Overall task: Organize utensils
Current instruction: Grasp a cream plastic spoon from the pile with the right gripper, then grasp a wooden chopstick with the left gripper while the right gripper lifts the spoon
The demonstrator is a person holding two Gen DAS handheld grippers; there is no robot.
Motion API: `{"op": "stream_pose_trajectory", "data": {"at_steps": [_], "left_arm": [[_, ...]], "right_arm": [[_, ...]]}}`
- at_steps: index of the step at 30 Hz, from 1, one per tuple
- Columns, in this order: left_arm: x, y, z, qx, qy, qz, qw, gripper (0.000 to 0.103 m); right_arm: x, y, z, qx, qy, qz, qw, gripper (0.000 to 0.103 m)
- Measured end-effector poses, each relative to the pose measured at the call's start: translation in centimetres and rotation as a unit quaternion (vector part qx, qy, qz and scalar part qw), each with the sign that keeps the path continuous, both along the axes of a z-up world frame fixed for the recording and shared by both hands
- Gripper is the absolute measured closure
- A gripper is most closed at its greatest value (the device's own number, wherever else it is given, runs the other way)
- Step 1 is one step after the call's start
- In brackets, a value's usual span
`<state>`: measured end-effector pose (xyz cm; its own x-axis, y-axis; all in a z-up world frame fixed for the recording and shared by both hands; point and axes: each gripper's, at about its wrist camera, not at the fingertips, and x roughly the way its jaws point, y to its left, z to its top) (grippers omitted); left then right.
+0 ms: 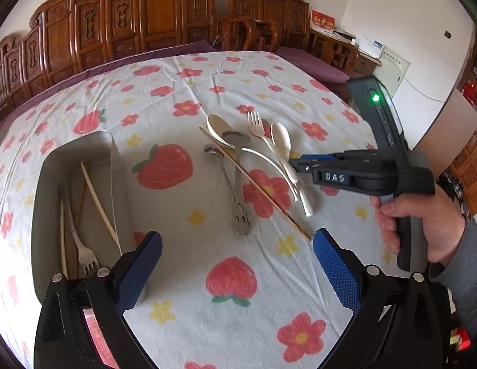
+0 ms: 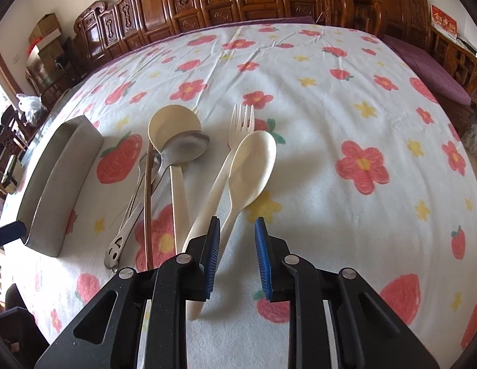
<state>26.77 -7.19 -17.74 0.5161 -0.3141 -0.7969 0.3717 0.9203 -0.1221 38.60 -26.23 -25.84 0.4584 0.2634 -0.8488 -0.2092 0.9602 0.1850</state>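
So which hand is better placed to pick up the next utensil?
Right. Its tongs are open around the cream spoon handle, while the left tongs hover open near the metal tray, short of the pile.

Table, floral cloth [image 1: 207, 323]: metal tin [image 1: 81, 153], loose spoons [image 2: 250, 166], fork [image 2: 238, 132], chopstick [image 1: 253, 184].

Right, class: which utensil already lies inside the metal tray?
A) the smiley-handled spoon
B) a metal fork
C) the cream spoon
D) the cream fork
B: a metal fork lies in the metal tray beside pale chopsticks, while the other three are out on the tablecloth.
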Motion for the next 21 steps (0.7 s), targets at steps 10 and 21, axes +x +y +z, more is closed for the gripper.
{"op": "stream_pose_trajectory", "data": {"at_steps": [10, 21], "left_arm": [[1.4, -0.4, -0.2, -0.004, -0.004, 0.002, 1.0, 0.022], [3.9, -1.4, -2.4, -0.005, 0.037, 0.002, 0.9993, 0.056]], "right_arm": [[0.0, 0.8, 0.0, -0.033, 0.011, 0.016, 0.999, 0.08], [-1.3, -0.8, 0.0, -0.067, 0.022, 0.026, 0.997, 0.094]]}}
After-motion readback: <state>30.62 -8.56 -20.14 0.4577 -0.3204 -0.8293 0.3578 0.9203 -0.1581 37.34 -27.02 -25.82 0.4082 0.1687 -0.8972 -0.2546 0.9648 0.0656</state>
